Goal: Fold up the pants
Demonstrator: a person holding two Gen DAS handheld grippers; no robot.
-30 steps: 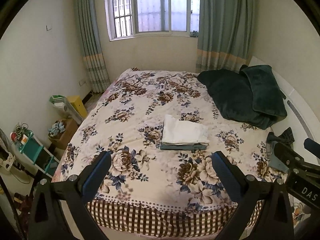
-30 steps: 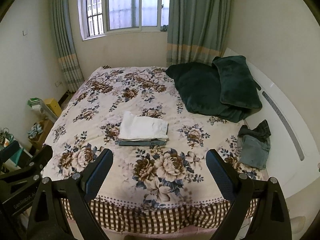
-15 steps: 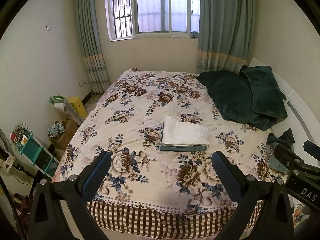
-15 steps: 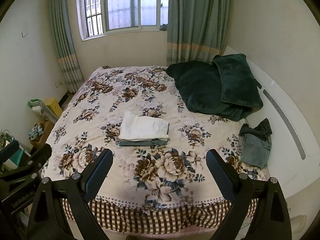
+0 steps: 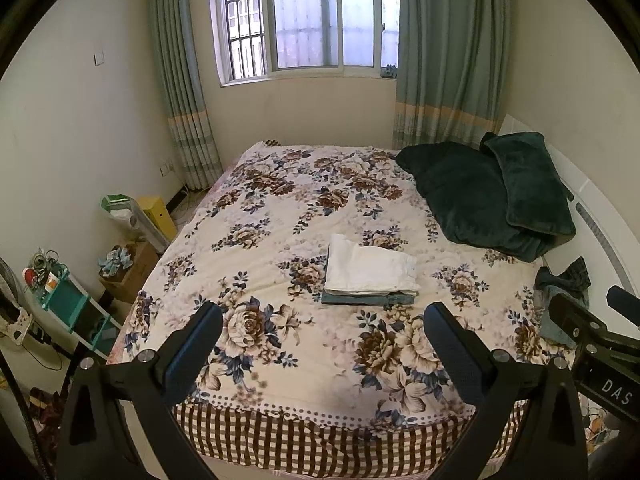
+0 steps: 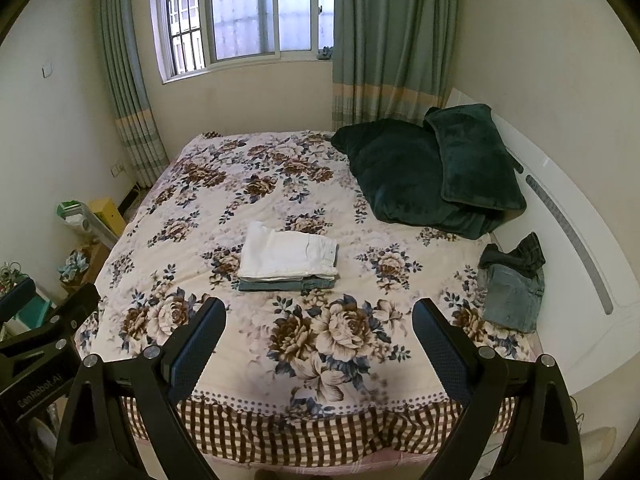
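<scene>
A folded stack lies mid-bed: white pants (image 5: 370, 268) (image 6: 288, 256) on top of folded blue jeans (image 5: 366, 299) (image 6: 284, 285). A crumpled heap of grey-blue jeans (image 6: 512, 296) (image 5: 556, 312) with a dark garment (image 6: 516, 258) on it lies at the bed's right edge by the headboard. My left gripper (image 5: 320, 336) and right gripper (image 6: 318, 330) are both open and empty, held back from the foot edge of the bed, well short of the stack. Each gripper's body shows at the side of the other's view.
The bed has a floral quilt (image 5: 280, 208) with a checked skirt. A dark green blanket (image 6: 396, 172) and pillow (image 6: 476, 160) lie at the far right. A white headboard (image 6: 576, 240) runs along the right. Boxes, a teal shelf (image 5: 68, 304) and clutter stand left of the bed.
Both grippers have drawn back and tilted slightly, so the bed sits a little lower in view. Nothing on the bed has moved.
</scene>
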